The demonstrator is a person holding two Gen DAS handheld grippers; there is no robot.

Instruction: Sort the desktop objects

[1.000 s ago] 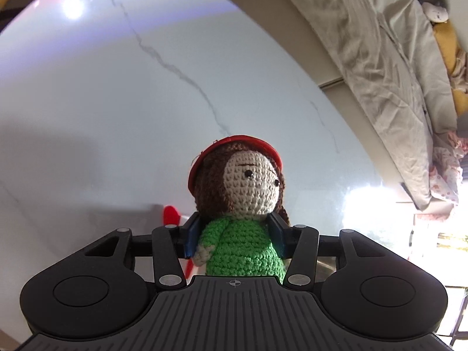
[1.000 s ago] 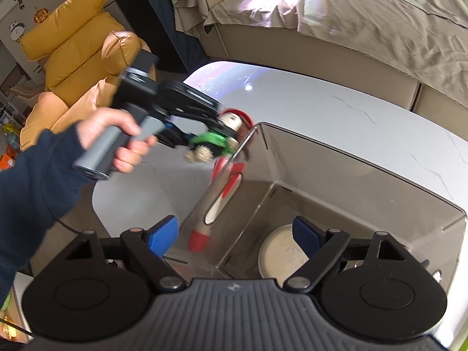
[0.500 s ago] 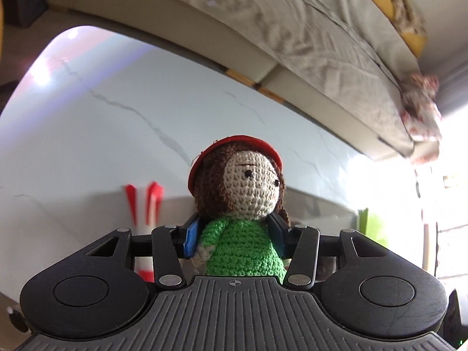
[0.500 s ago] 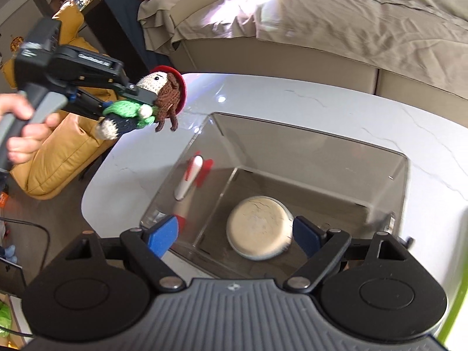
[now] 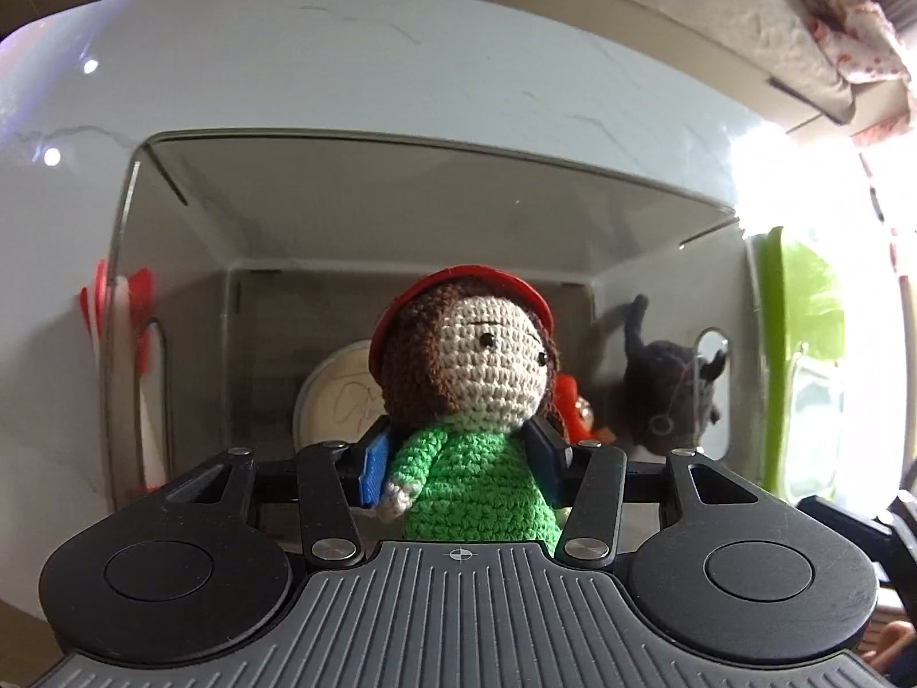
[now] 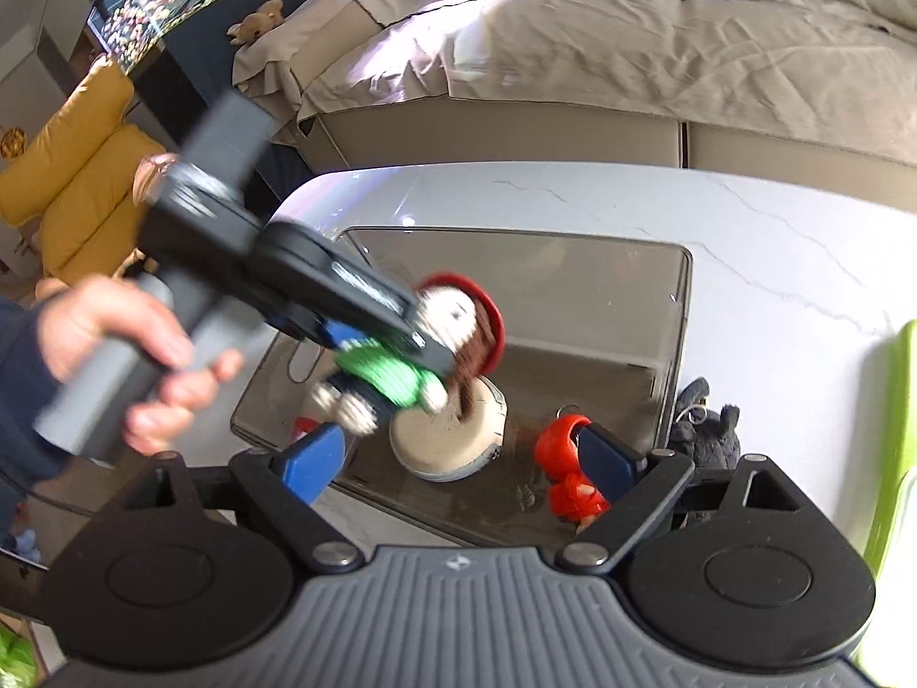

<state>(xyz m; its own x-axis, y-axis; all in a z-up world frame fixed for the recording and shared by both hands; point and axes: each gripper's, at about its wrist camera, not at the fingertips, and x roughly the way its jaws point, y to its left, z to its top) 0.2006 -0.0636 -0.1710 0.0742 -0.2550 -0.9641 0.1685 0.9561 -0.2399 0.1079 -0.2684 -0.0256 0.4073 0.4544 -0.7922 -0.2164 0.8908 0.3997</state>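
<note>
My left gripper (image 5: 458, 458) is shut on a crochet doll (image 5: 470, 401) with a green body, brown hair and red hat. It holds the doll above the open top of a clear grey box (image 5: 401, 195). In the right wrist view the left gripper (image 6: 395, 344) and doll (image 6: 424, 355) hang over the box (image 6: 682, 309). Inside lie a round cream tin (image 6: 453, 441) and a red toy (image 6: 567, 458). My right gripper (image 6: 458, 458) is open and empty, at the box's near side.
A red-and-white rocket toy (image 5: 134, 344) lies outside the box's left wall. A dark plush animal (image 6: 705, 424) sits at the box's right side. A green tray (image 6: 894, 447) stands further right. A bed and a yellow armchair (image 6: 74, 172) surround the white marble table (image 6: 774, 241).
My left gripper has carried the doll from the table's left side to above the box. The right gripper has moved right along the box, bringing the red toy and plush into view.
</note>
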